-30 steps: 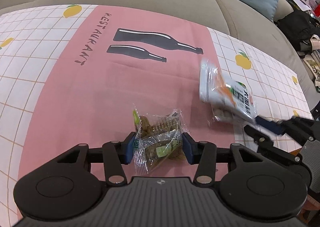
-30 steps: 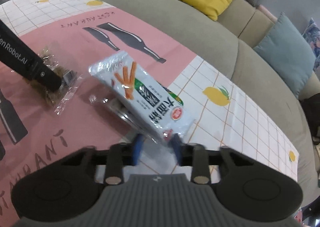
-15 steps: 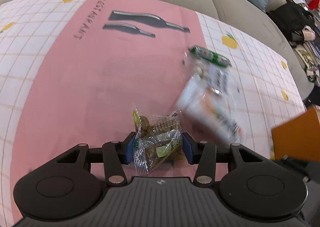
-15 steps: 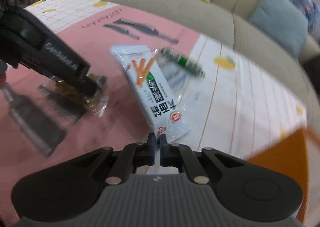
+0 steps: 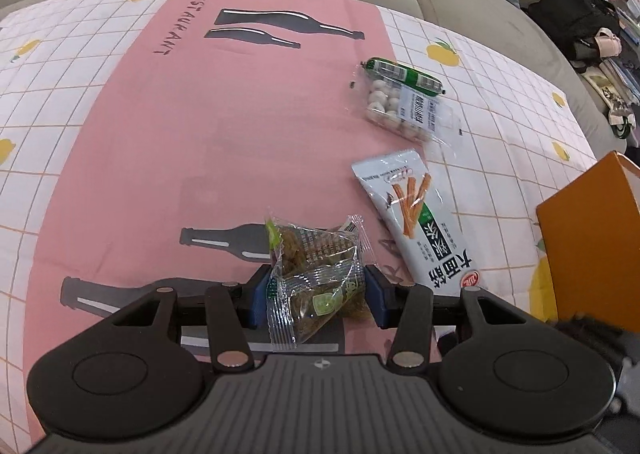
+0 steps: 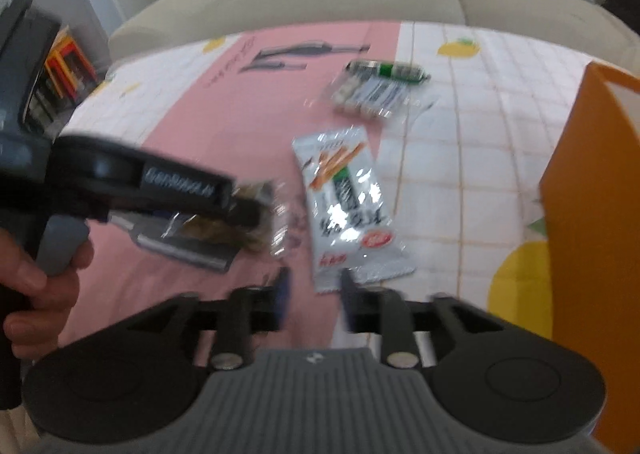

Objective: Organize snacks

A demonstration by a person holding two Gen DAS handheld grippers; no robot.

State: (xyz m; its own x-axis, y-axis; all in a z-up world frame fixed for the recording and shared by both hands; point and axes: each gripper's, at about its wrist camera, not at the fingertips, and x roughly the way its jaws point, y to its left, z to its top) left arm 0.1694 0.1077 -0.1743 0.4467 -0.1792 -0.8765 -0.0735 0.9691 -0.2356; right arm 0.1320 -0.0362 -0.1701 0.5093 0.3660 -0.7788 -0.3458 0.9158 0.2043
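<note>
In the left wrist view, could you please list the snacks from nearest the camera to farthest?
Clear packet of brown snack in the left claw → white stick-snack packet → bag of white balls → green tube.

Right wrist view smeared by motion throughout. Print on the white stick-snack packet (image 6: 347, 210) unreadable there; clear packet (image 6: 236, 222) in the left tongs (image 6: 256, 214) reduced to a brown blur left of that white packet. Clear tray of white balls (image 6: 370, 92), beyond the white packet, streaked, its label illegible. Orange box (image 5: 592, 246) right of the white packet, cut off by the picture edge in both views, contents hidden. Right tongs (image 6: 314, 290) blurred too.
</note>
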